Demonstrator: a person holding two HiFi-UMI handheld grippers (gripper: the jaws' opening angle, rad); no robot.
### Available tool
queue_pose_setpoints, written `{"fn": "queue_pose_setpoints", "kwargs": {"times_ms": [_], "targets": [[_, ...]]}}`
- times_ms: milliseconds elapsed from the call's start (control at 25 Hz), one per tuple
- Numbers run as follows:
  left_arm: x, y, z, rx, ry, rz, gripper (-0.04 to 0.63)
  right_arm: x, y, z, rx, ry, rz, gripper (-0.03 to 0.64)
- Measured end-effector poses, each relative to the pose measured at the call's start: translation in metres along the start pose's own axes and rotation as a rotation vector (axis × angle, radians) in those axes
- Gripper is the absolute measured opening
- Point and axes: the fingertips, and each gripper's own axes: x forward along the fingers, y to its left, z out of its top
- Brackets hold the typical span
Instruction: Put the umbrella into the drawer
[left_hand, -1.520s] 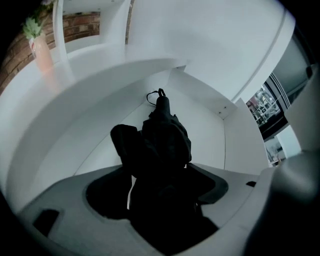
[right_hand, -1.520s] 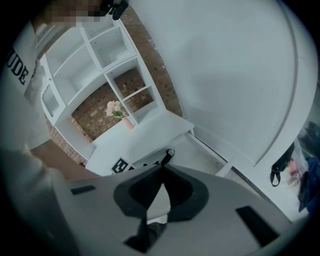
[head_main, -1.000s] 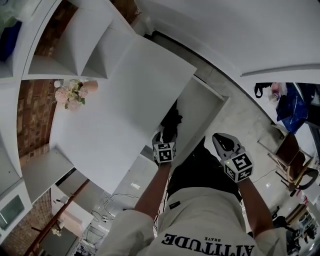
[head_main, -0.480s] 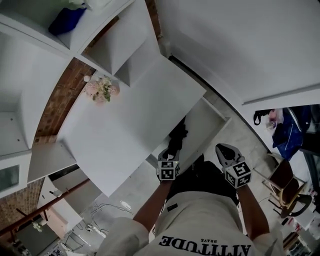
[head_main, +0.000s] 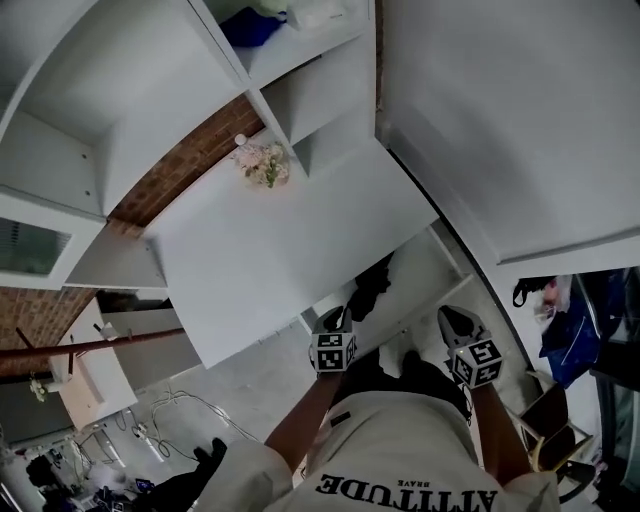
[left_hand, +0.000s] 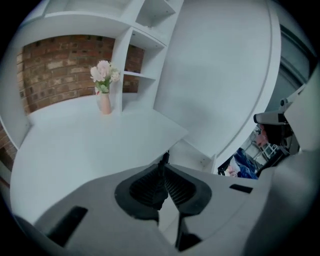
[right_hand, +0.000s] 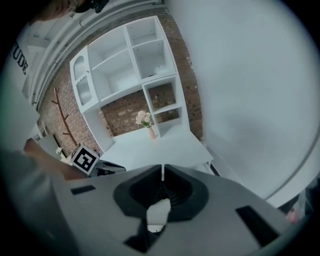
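The black umbrella (head_main: 370, 288) lies bunched in the open white drawer (head_main: 432, 262) under the white desk top (head_main: 280, 250). My left gripper (head_main: 333, 318) hangs just in front of the umbrella, apart from it. Its jaws are closing, with the tips almost together and nothing between them (left_hand: 162, 167). My right gripper (head_main: 447, 315) is held further right, over the drawer's front corner. It is shut and empty (right_hand: 162, 170). Past the left jaws, a dark sliver of the umbrella (left_hand: 165, 157) shows at the desk edge.
A pink vase of flowers (head_main: 262, 162) stands at the back of the desk, under white shelves (head_main: 300, 90). A tall white panel (head_main: 520, 130) rises at the right. Cables (head_main: 170, 415) lie on the floor at the left, and a blue bag (head_main: 580, 320) and a chair stand at the right.
Both grippers have lifted back from the drawer, the left one further. The left jaws have come together. The umbrella stays in the drawer. My view has swung up, so more shelving shows.
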Motion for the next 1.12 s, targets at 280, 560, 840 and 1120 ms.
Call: {"fn": "queue_pose_setpoints", "kwargs": {"times_ms": [280, 560, 840, 1120], "targets": [[-0.057, -0.019, 0.015, -0.044, -0.134, 0.055, 0.031, -0.03, 0.005, 0.0, -0.061, -0.027, 0.076, 0.035], [-0.105, -0.071, 0.013, -0.127, -0.266, -0.005, 0.026, -0.07, 0.003, -0.002, -0.114, -0.088, 0.136, 0.035], [-0.156, -0.107, 0.005, -0.129, -0.372, 0.033, 0.026, -0.117, 0.0, -0.013, -0.192, -0.126, 0.179, 0.035], [-0.21, -0.139, 0.0, -0.054, -0.441, 0.075, 0.026, -0.15, 0.005, -0.017, -0.238, -0.156, 0.233, 0.035]]}}
